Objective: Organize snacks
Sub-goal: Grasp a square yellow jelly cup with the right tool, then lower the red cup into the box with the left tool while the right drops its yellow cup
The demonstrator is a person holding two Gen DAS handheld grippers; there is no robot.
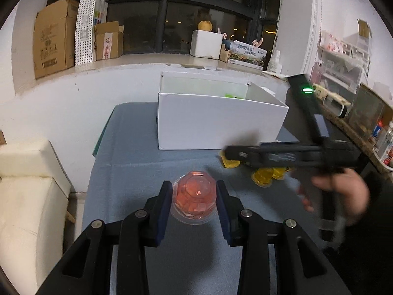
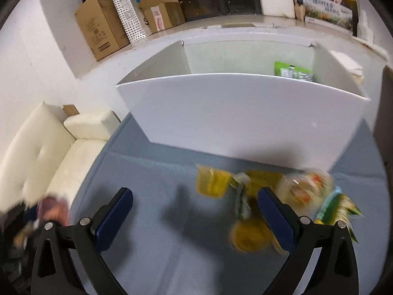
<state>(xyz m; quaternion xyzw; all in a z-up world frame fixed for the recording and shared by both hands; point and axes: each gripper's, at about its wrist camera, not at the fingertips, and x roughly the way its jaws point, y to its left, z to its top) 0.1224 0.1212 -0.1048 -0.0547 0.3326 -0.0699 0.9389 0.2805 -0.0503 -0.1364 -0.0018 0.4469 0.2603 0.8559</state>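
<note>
My left gripper [image 1: 194, 191] is shut on a red jelly cup [image 1: 194, 198], held bottom-forward above the blue-grey tablecloth [image 1: 137, 162]. Ahead stands an open white box [image 1: 221, 120] with a green packet [image 1: 233, 95] inside. In the left wrist view my right gripper [image 1: 224, 153] reaches in from the right over yellow jelly cups [image 1: 264, 177], a hand [image 1: 343, 191] holding it. In the right wrist view my right gripper [image 2: 195, 198] is open with nothing between its pads, above the cloth beside blurred yellow jelly cups [image 2: 212, 182] and snack packets [image 2: 331, 206]. The white box [image 2: 240, 113] is just beyond.
A cream sofa [image 1: 27, 196] stands left of the table. Cardboard boxes [image 1: 54, 36], a dotted bag and a white foam box [image 1: 206, 43] sit on the window ledge behind. A cluttered counter [image 1: 368, 118] runs along the right.
</note>
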